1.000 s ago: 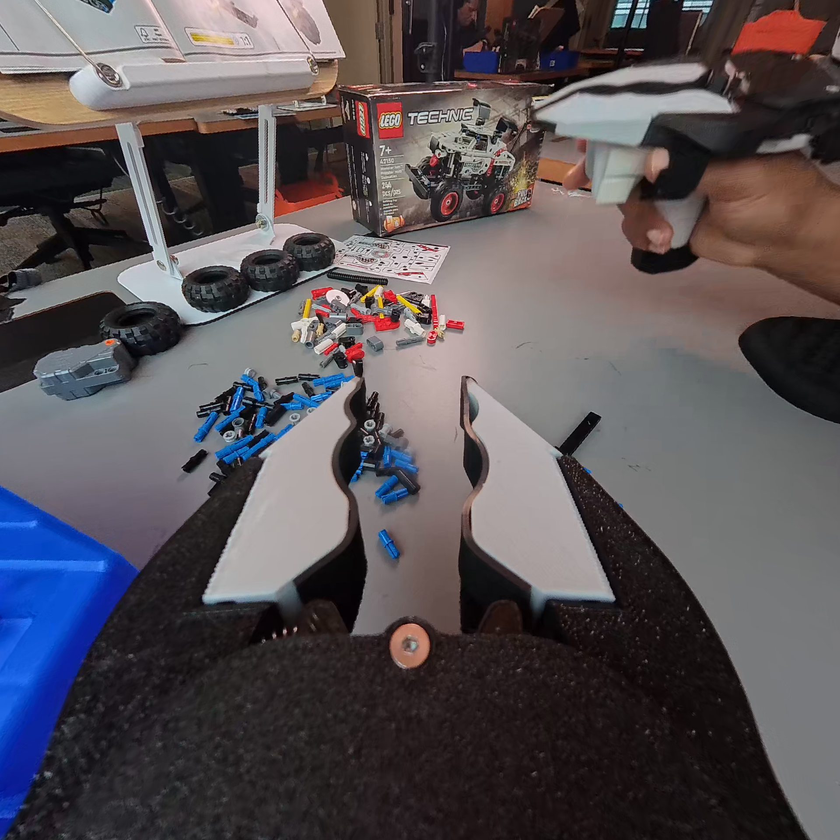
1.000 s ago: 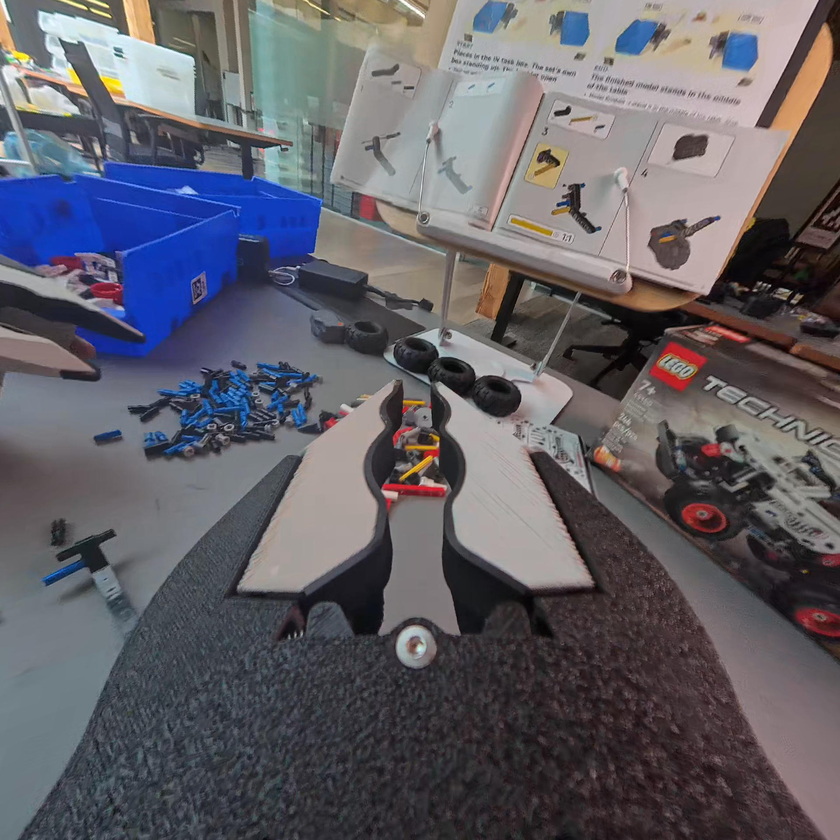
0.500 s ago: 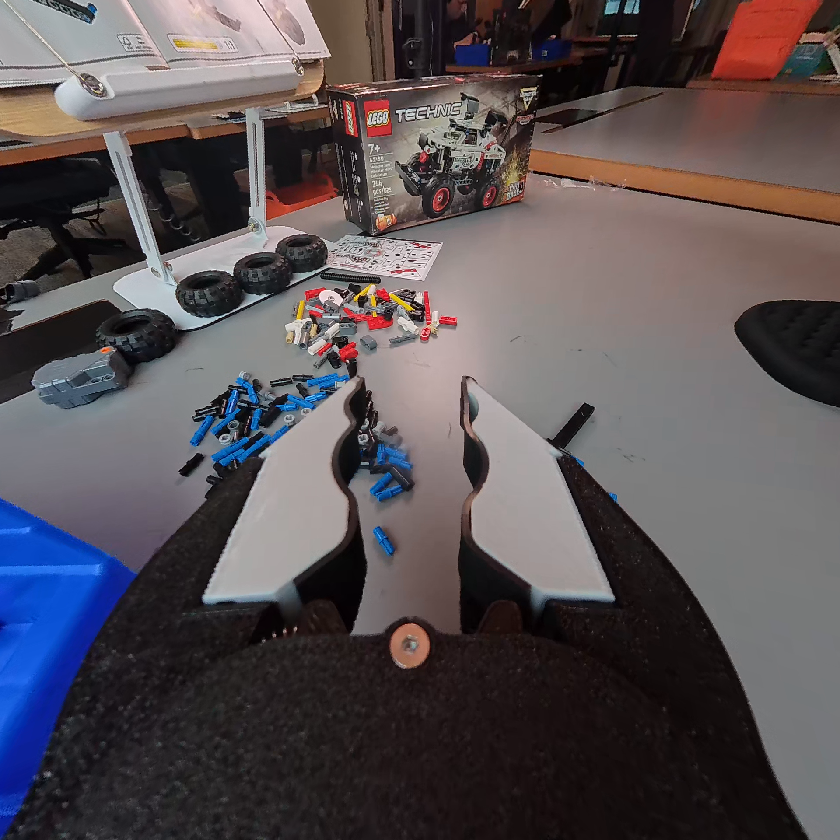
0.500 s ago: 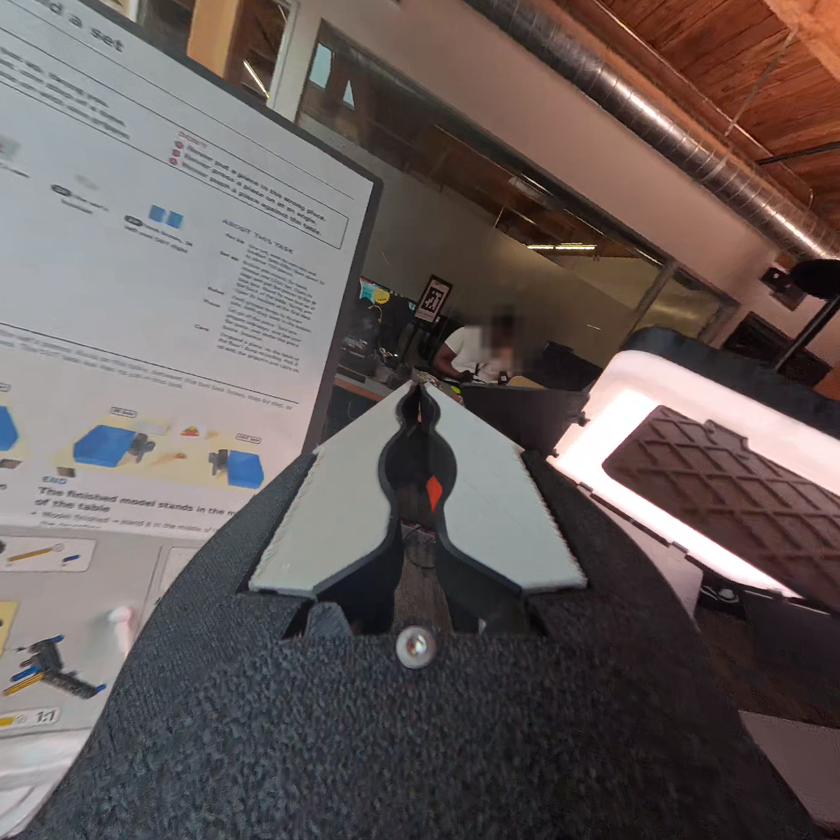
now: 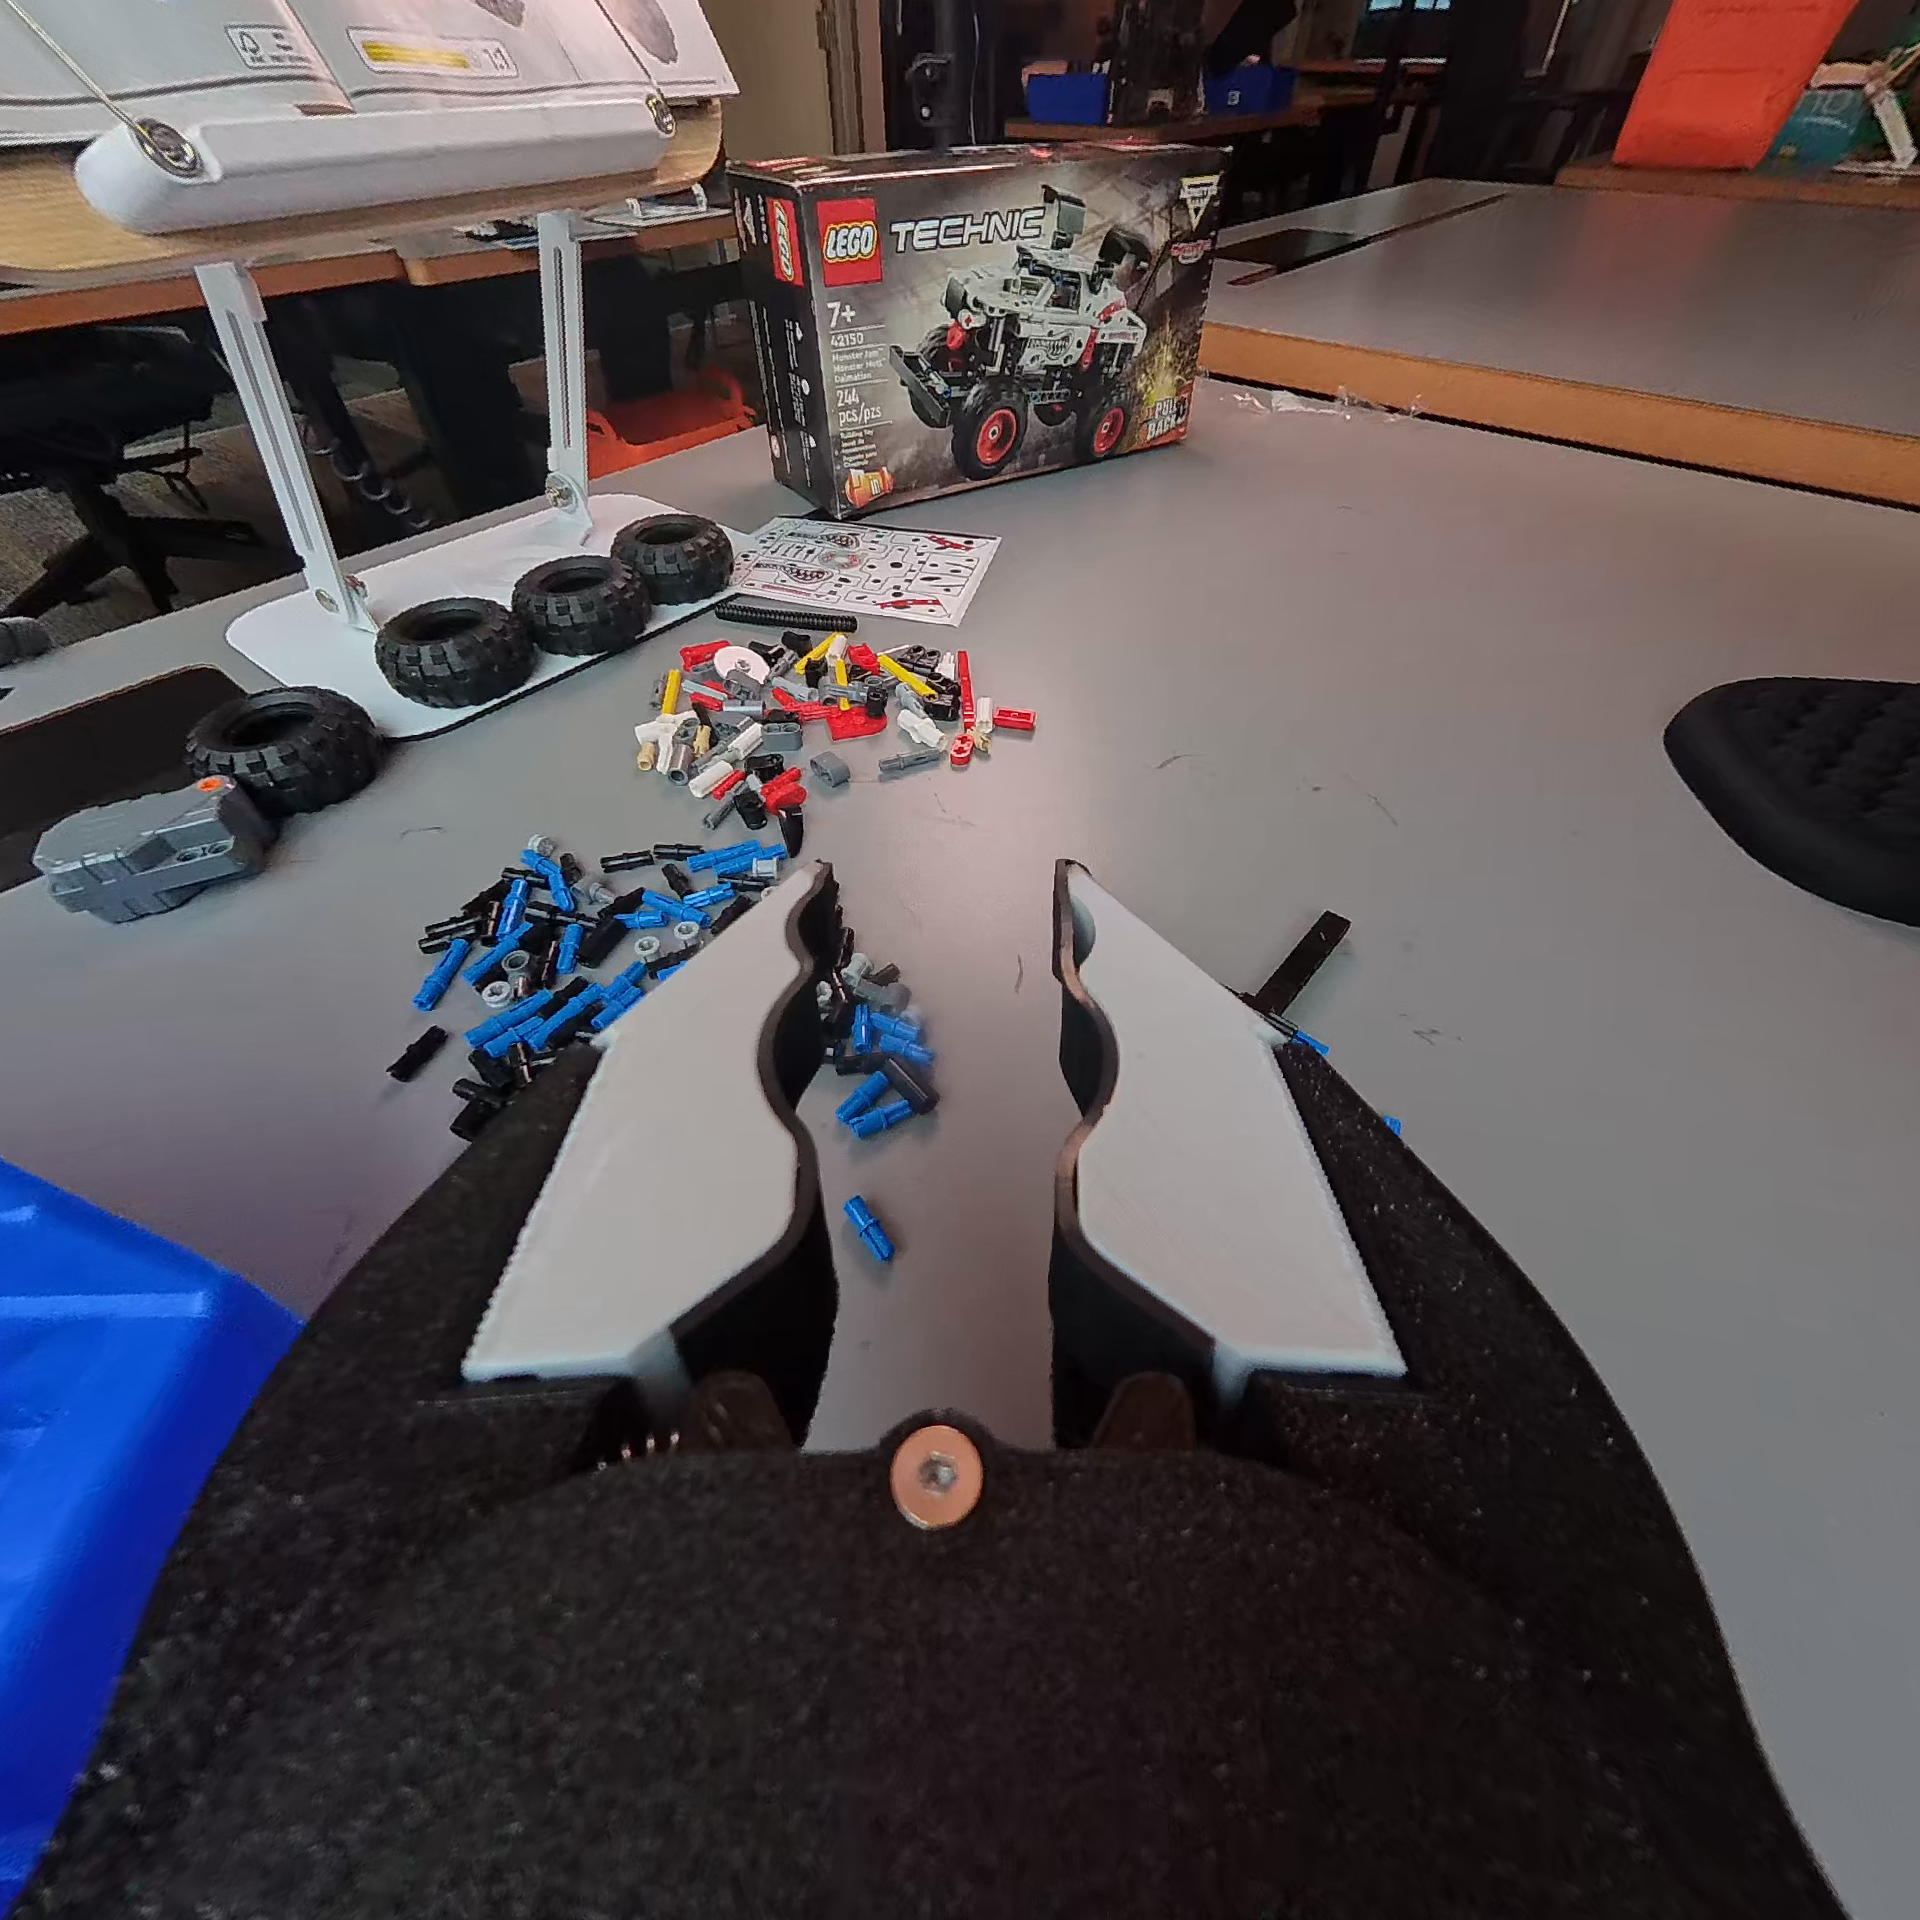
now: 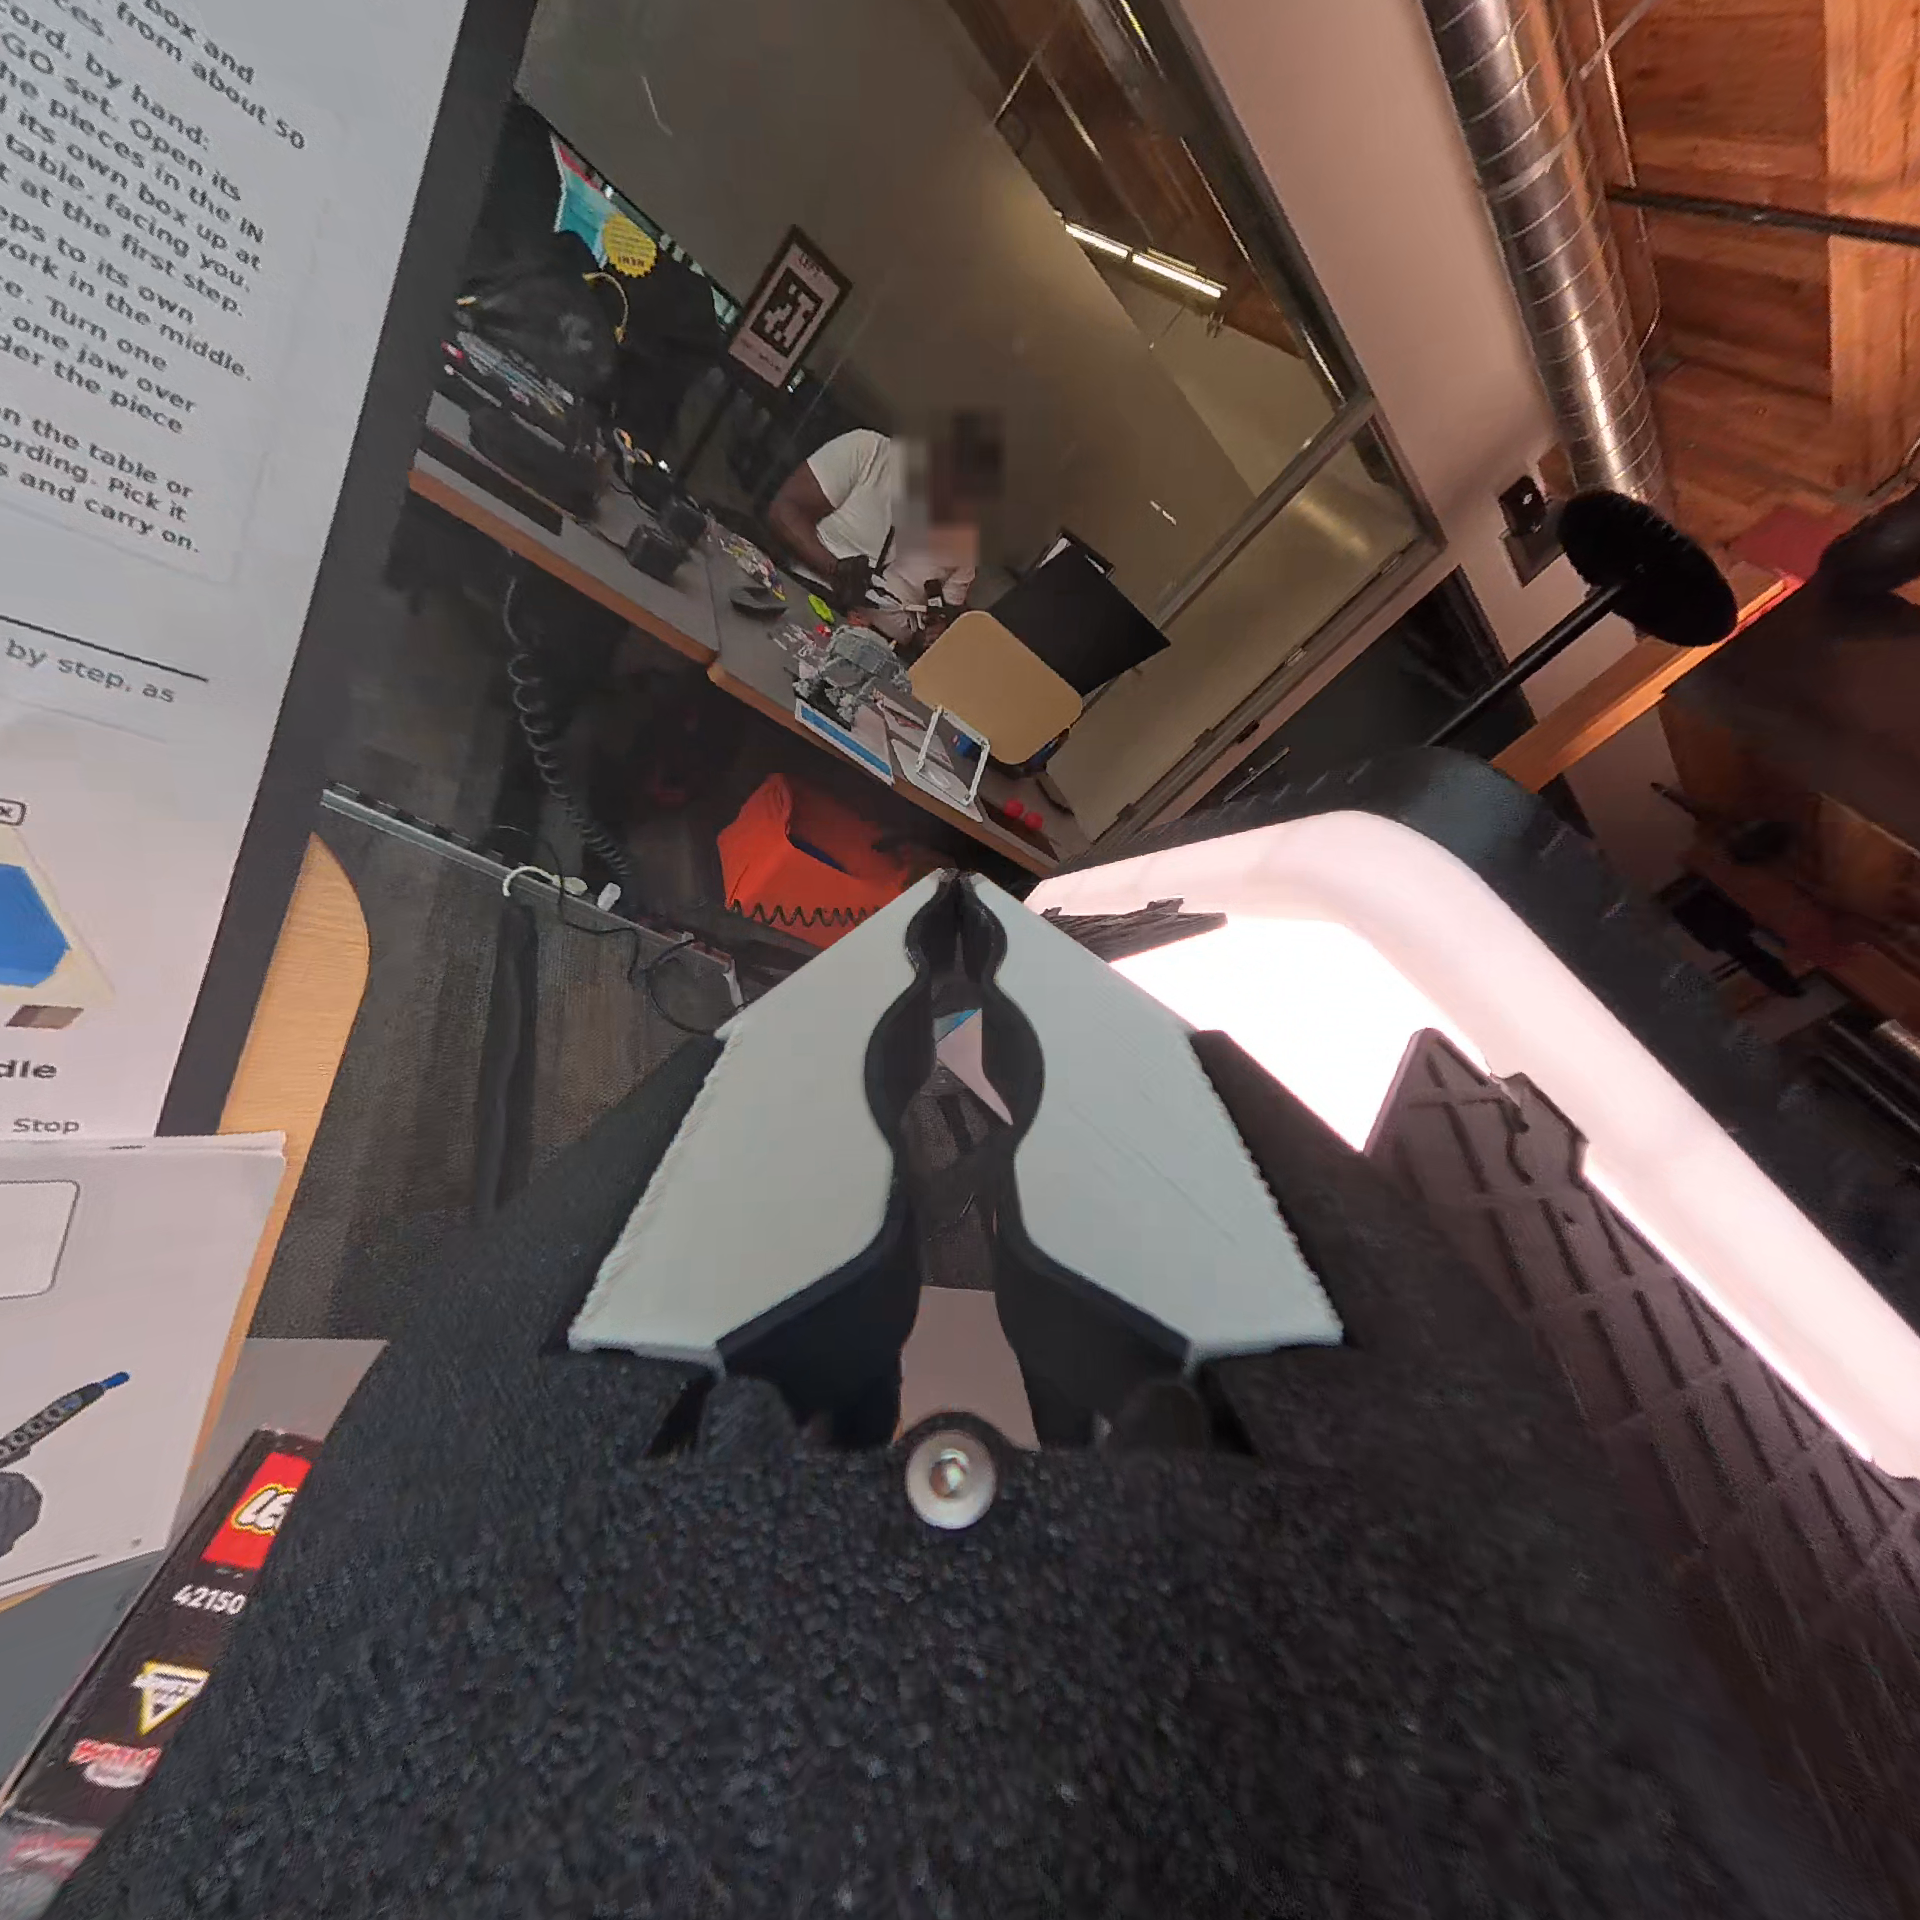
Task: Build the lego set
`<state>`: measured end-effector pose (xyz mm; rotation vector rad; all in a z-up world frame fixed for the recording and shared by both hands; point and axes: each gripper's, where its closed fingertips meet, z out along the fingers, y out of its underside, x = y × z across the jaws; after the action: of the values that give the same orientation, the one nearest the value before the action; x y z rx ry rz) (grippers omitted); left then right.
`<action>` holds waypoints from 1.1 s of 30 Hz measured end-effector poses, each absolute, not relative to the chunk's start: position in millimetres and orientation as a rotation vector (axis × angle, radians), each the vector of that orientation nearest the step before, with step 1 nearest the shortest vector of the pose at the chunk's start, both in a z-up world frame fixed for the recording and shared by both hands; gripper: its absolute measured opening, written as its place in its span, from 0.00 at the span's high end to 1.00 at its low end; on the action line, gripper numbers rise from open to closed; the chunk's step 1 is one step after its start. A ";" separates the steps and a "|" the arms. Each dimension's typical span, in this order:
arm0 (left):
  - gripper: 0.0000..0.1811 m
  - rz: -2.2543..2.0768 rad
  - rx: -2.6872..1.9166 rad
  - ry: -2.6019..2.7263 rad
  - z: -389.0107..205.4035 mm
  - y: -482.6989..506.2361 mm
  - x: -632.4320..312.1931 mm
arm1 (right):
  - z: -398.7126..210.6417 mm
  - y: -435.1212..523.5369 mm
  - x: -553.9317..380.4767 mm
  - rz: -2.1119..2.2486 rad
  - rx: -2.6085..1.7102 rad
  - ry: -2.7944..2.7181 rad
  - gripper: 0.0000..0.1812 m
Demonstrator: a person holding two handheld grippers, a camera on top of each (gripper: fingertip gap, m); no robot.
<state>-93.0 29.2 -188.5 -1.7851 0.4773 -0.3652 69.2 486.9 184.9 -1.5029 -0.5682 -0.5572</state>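
My left gripper is open and empty, low over the grey table. A pile of blue and black pins lies just ahead and left of its fingers, one loose blue pin between them. A mixed pile of red, yellow, grey and white pieces lies farther ahead. A small black-and-blue assembly peeks out beside the right finger. My right gripper is shut and empty, raised and tilted up toward the room, away from the table.
Several black tyres, a grey motor block, a sticker sheet and the set's box sit ahead. An instruction stand is at far left, a blue bin at near left, a black pad at right. A lit lamp panel fills the right wrist view. My hands' fingertips stand some 60 cm from each other. The loose blue pin is about 8 cm from my left fingertips.
The right gripper swung up off the table, out of the left wrist view, and shut; it now tilts further toward the ceiling. The left gripper has barely moved.
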 end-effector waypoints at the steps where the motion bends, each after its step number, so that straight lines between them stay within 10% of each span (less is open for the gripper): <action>1: 0.77 -0.366 -1.785 0.477 -188.6 29.3 -93.0 | 185.0 483.5 69.6 -0.579 -1.483 -0.585 1.00; 16: 0.77 -0.367 -1.787 0.471 -188.7 29.2 -93.8 | 145.5 385.6 5.5 -0.118 -1.306 -0.852 0.97; 33: 0.77 -0.398 -1.800 0.452 -189.5 32.9 -96.2 | -156.2 70.4 11.9 0.929 -1.346 -1.328 0.82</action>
<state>-96.2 32.9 -189.5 -1.8003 0.4516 -0.3977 11.9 70.4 -156.2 -1.3463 -1.3278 0.9288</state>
